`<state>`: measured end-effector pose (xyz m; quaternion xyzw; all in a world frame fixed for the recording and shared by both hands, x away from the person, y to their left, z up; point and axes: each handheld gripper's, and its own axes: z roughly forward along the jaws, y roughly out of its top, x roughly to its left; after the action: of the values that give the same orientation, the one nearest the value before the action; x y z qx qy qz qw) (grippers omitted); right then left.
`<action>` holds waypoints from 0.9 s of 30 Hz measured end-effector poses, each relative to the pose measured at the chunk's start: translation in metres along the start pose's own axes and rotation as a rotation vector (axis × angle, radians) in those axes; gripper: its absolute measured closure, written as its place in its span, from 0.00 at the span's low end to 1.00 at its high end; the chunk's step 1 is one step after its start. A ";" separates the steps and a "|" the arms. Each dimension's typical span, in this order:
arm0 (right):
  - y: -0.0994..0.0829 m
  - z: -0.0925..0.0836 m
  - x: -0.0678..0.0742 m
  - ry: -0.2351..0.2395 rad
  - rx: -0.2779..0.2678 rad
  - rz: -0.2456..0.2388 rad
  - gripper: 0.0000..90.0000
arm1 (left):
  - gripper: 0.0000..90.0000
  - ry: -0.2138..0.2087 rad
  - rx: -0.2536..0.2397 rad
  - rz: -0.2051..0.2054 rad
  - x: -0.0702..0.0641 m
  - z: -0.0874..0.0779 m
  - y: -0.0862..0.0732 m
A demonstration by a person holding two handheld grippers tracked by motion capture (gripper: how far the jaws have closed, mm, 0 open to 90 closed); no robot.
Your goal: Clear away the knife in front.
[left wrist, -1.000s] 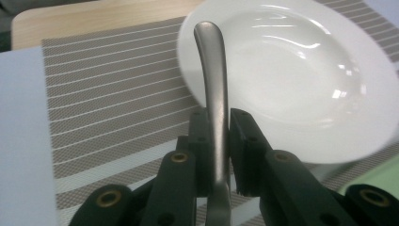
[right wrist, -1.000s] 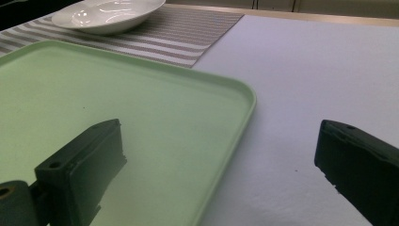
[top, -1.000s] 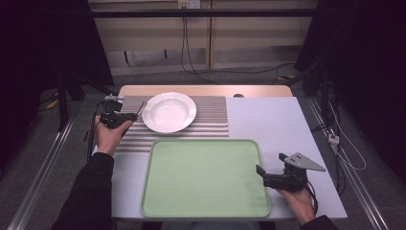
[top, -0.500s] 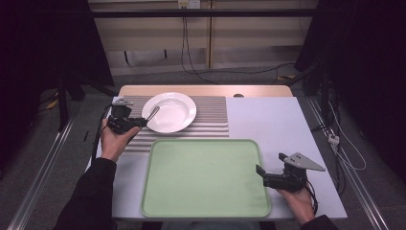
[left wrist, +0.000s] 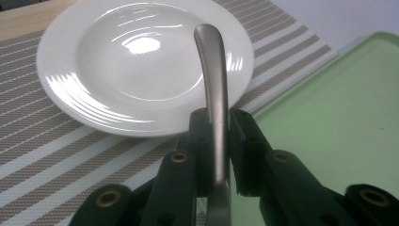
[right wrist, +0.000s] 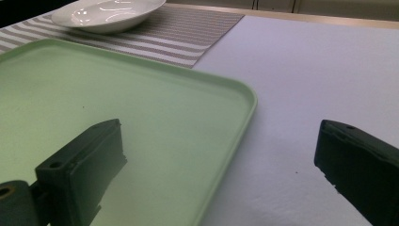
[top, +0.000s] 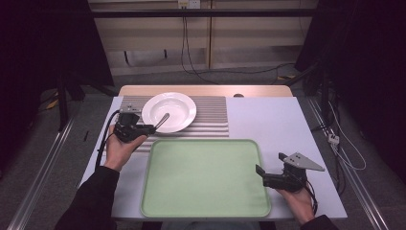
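My left gripper [top: 149, 127] [left wrist: 219, 136] is shut on a metal utensil [top: 162, 120] [left wrist: 211, 70], whose rounded handle end sticks out over the near rim of a white plate [top: 177, 108] [left wrist: 117, 70]. The end behind the jaws is hidden, so I cannot tell what kind of utensil it is. The plate sits on a striped placemat [top: 210, 115]. A green tray [top: 206, 177] [right wrist: 94, 94] lies in front of it. My right gripper [top: 269, 164] [right wrist: 221, 155] stands open at the tray's right edge, one jaw over the tray and one over the table.
The white table [top: 277, 124] has bare room to the right of the tray and placemat. A wooden strip runs along the far edge. Cables trail on the floor beyond the table and from each gripper.
My left gripper has moved right and a little nearer with the utensil, from the placemat's left edge to the plate's near rim. The right gripper has stayed still.
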<state>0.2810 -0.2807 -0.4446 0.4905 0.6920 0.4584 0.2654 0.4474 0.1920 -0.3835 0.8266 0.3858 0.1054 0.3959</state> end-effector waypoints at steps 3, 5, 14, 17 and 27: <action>0.000 0.000 0.000 0.001 0.000 -0.001 0.02 | 0.89 0.000 0.005 0.007 -0.006 0.002 -0.001; 0.000 0.000 0.000 0.001 0.001 -0.002 0.02 | 0.89 -0.009 0.007 0.003 -0.009 0.003 -0.002; 0.000 0.000 0.000 0.003 0.000 -0.003 0.02 | 0.89 -0.007 0.026 0.006 -0.029 0.008 -0.008; 0.000 0.000 0.001 0.002 0.002 -0.003 0.02 | 0.89 -0.017 0.025 0.000 -0.035 0.009 -0.010; 0.000 0.000 0.001 0.005 0.000 -0.004 0.02 | 0.89 -0.064 0.035 0.009 -0.053 0.015 -0.017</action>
<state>0.2804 -0.2798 -0.4440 0.4881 0.6937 0.4591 0.2643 0.4088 0.1519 -0.3991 0.8382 0.3709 0.0737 0.3929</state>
